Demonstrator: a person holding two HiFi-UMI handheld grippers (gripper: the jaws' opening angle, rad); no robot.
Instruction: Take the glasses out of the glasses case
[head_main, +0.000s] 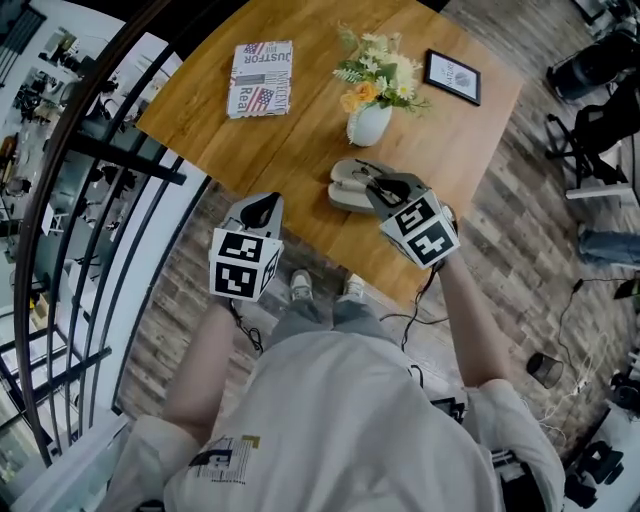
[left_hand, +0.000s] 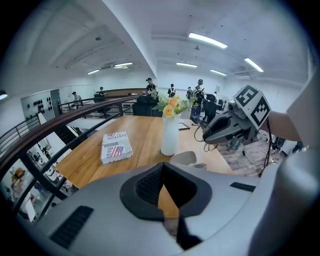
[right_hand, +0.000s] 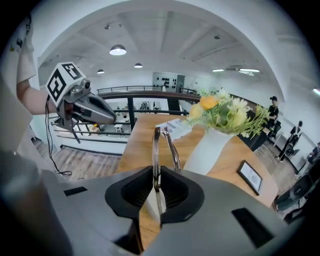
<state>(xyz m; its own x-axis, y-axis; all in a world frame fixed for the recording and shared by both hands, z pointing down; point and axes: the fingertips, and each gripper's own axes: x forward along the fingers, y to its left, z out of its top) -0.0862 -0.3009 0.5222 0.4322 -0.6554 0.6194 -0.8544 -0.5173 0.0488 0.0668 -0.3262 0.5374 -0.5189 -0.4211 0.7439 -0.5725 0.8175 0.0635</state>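
Note:
The grey glasses case (head_main: 345, 190) lies open near the table's front edge and shows in the left gripper view as a pale shell (left_hand: 186, 158) beside the vase. My right gripper (head_main: 373, 184) hangs just above the case, shut on the folded thin-framed glasses (right_hand: 161, 145), which stick out past its jaws. From the left gripper view that gripper (left_hand: 207, 137) is seen raised over the table. My left gripper (head_main: 262, 211) hovers off the table's front-left edge, jaws together with nothing in them (left_hand: 161, 172). It also shows at the left of the right gripper view (right_hand: 111, 117).
On the wooden table (head_main: 300, 130) stand a white vase of flowers (head_main: 370, 122), a book (head_main: 261, 78) at the far left and a small framed picture (head_main: 452, 77) at the far right. A dark railing (head_main: 120, 160) runs along the left. People stand in the background.

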